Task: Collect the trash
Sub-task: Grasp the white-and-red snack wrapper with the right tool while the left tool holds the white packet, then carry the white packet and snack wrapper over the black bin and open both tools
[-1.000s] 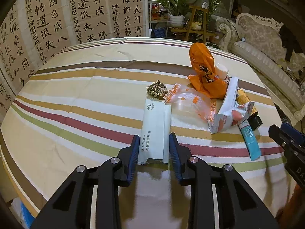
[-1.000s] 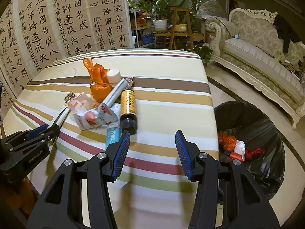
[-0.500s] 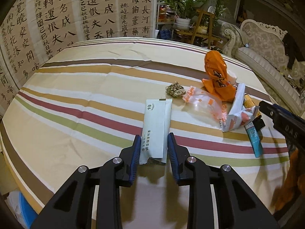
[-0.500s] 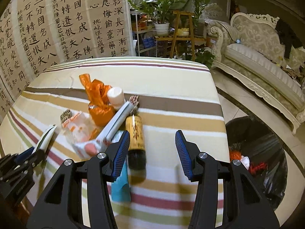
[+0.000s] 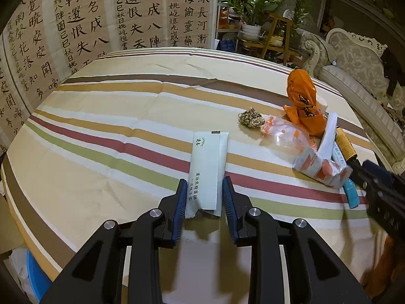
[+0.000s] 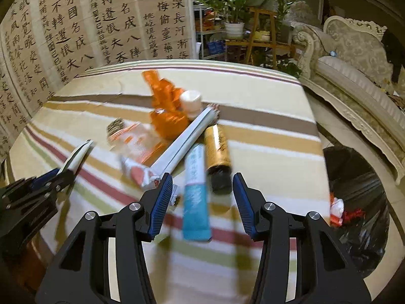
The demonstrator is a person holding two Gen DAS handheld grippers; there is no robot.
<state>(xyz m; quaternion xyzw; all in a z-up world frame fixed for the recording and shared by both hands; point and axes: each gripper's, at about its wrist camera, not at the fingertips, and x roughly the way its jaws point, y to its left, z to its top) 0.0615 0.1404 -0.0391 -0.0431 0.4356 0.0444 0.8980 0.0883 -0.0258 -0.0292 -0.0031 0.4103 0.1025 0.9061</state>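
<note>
A white flat packet point(image 5: 207, 172) lies on the striped tablecloth. My left gripper point(image 5: 202, 197) is shut on its near end, one jaw on each side. The packet and left gripper also show in the right wrist view point(image 6: 76, 155). My right gripper point(image 6: 202, 197) is open and empty above the trash pile, over a blue tube point(image 6: 196, 195) and a brown-gold bottle point(image 6: 218, 159). The pile also holds an orange bag point(image 5: 302, 106), a clear orange-printed wrapper point(image 5: 283, 133), a white long carton point(image 6: 182, 144) and a white cup point(image 6: 191, 102).
A black-lined trash bin point(image 6: 359, 202) with some trash inside stands on the floor right of the table. A small brown bundle point(image 5: 250, 120) lies near the packet. A calligraphy screen point(image 5: 101, 20) stands behind the table; a sofa point(image 6: 354, 58) is at right.
My right gripper has moved left and forward from the table edge to above the pile. My left gripper has closed in on the white packet's near end.
</note>
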